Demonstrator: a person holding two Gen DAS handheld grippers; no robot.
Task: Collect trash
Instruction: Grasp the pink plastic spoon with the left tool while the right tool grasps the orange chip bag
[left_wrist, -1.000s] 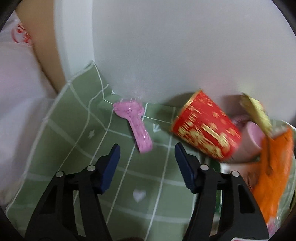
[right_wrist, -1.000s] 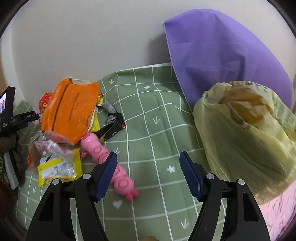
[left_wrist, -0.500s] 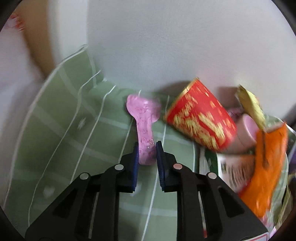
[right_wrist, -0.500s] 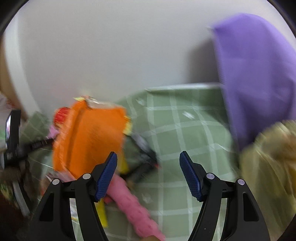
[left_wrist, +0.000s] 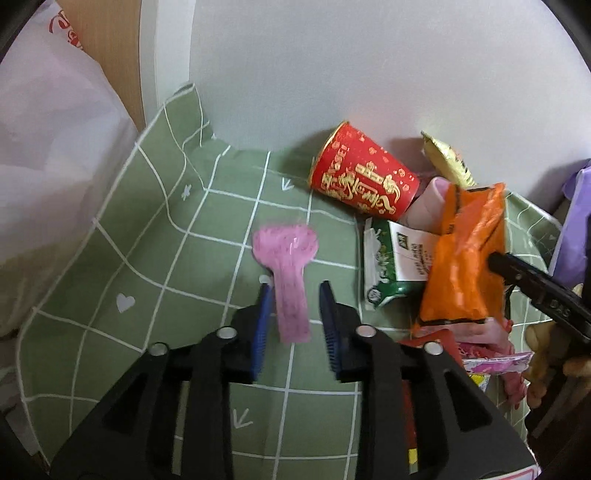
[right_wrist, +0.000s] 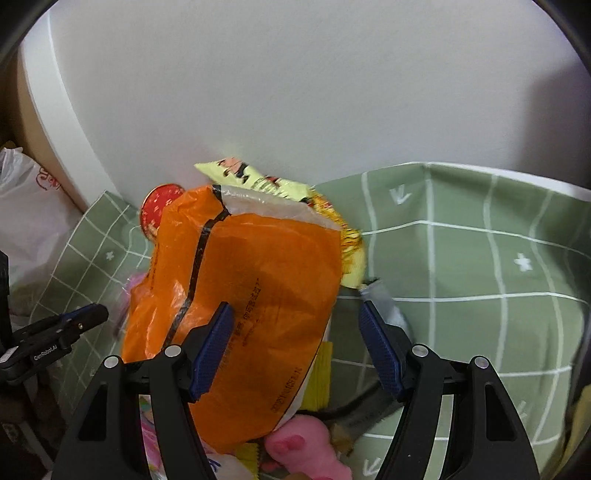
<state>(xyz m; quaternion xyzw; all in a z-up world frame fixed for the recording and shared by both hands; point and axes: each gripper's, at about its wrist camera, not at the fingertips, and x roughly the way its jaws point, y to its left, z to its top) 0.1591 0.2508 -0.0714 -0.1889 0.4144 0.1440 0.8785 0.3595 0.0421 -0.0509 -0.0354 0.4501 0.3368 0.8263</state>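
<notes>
My left tongs (left_wrist: 295, 306) sit low centre in the left wrist view, jaws parted, the handle of the pink spoon-shaped wrapper (left_wrist: 288, 266) lying between them — the left pad looks to touch it, the right pad stands clear. Nothing is clamped. Its rounded head lies just above the tips, flat on the green checked cloth (left_wrist: 147, 229) that covers the surface.

Right of it, mid-frame: a red paper cup (left_wrist: 364, 182) on its side, mouth toward the white wall (left_wrist: 332, 55); a green-and-white carton (left_wrist: 391, 266) below it; an orange bag (left_wrist: 465, 258) leaning over the carton. A white plastic bag (left_wrist: 48, 166) fills the left edge.

In the right wrist view my right tongs (right_wrist: 297, 347) are spread wide, low centre. The orange bag (right_wrist: 251, 295) lies between and beyond the pads, overlapping the left pad — whether it touches I cannot tell; not gripped. A yellow snack wrapper (right_wrist: 269, 181) pokes out behind it at centre, and a pink toy-like piece (right_wrist: 303, 446) shows at the bottom edge.
</notes>
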